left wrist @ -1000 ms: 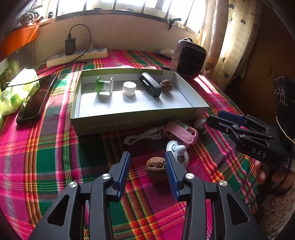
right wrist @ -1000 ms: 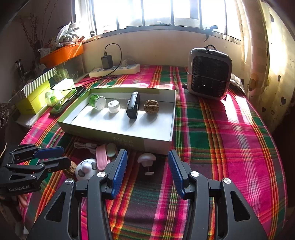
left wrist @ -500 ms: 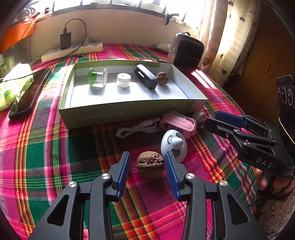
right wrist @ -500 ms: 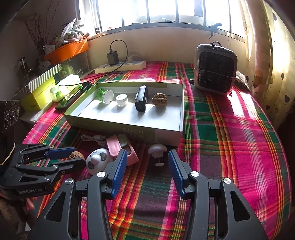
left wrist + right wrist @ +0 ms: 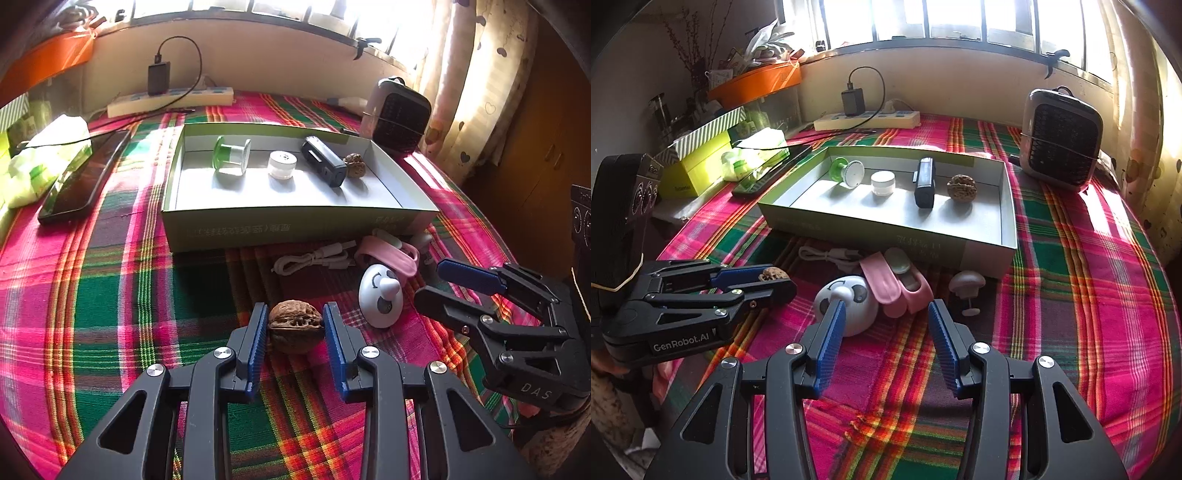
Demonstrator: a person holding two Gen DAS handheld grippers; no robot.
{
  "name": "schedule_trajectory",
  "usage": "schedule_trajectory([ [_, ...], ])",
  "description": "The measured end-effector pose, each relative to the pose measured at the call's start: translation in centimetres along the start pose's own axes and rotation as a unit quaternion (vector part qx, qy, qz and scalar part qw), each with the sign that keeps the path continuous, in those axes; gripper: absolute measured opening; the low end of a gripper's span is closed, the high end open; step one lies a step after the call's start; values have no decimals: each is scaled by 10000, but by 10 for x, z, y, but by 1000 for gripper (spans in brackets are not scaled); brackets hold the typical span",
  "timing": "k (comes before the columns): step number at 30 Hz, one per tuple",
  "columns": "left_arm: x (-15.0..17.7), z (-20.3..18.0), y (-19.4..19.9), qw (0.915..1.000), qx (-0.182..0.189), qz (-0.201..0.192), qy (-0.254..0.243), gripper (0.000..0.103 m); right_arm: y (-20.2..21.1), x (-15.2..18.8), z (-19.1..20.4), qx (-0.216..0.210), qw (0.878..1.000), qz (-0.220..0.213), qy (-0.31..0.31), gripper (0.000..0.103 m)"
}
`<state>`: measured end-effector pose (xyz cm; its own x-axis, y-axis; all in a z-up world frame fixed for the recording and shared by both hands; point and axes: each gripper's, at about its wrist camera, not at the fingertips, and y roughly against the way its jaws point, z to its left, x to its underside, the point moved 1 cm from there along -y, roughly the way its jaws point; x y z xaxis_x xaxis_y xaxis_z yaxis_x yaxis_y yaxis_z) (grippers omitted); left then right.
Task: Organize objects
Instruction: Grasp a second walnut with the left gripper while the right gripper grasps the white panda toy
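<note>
My left gripper [image 5: 295, 325] is shut on a brown walnut [image 5: 294, 325], pads touching both its sides, just above the plaid cloth; it also shows in the right wrist view [image 5: 764, 278]. My right gripper [image 5: 886, 321] is open and empty, over the cloth in front of a panda-faced white gadget [image 5: 847, 304], pink clips [image 5: 897, 286] and a mushroom-shaped knob [image 5: 966, 284]. The shallow green box [image 5: 295, 227] holds a green spool [image 5: 231, 155], a white jar [image 5: 282, 164], a black device [image 5: 323, 166] and another walnut [image 5: 354, 164].
A white cable [image 5: 314, 260] lies against the box front. A black phone [image 5: 85, 177] and a tissue pack [image 5: 40, 158] lie left. A small heater [image 5: 1062, 147] stands back right, a power strip [image 5: 866, 120] at the wall.
My left gripper has moved forward around the walnut and closed on it. My right gripper has shifted left, from the mushroom knob toward the pink clips.
</note>
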<state>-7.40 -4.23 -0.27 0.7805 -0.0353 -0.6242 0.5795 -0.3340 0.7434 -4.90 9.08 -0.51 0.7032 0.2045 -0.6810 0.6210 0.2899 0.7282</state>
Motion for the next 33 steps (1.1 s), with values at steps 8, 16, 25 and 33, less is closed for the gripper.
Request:
schedule_trajectory([
  [8,4,17,7,9998,-80,-85,178,29,-14,1,22,-131,9996,120,242,48],
  [16,4,20,7,9998,-21,-120,149,29,-30,-2,25,28,9993,277,235,49],
  [25,4,23,7,9997,43,-124,201,29,-35,-4,25,178,9991,338,170,50],
  [33,4,22,7,9998,-6,-117,152,29,-32,-4,18,86,9996,269,-49,46],
])
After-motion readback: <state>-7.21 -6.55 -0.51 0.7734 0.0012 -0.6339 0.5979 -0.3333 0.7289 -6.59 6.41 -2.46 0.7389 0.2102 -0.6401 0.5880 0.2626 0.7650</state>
